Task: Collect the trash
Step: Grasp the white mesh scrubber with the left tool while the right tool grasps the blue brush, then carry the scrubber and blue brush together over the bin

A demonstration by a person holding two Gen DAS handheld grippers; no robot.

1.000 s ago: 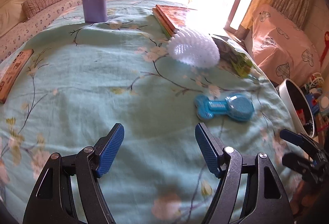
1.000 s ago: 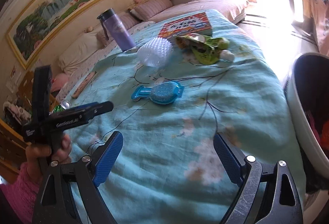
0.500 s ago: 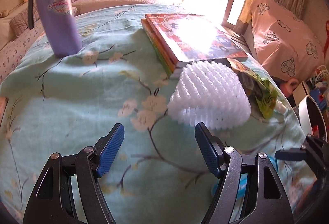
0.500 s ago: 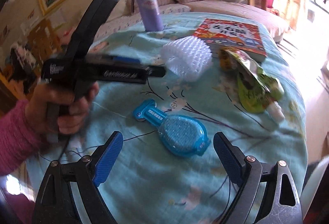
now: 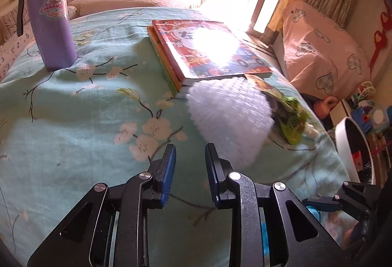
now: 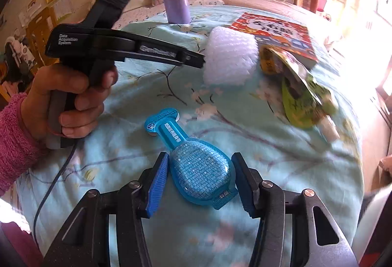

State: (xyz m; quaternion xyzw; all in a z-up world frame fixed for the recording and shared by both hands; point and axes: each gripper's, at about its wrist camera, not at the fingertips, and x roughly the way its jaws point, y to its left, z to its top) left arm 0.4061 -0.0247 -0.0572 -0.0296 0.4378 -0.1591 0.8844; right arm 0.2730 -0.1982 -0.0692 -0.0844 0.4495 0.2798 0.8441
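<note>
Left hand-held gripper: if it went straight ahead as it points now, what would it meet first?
Probably the white foam fruit net, just ahead of the left hand-held gripper and slightly right of its line; depth is unclear, so it could pass beside the net's left edge.

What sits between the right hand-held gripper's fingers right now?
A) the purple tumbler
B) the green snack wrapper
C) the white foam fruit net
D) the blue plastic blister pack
D: in the right wrist view the blue plastic blister pack lies between the right hand-held gripper fingers, which flank its wide end.
</note>
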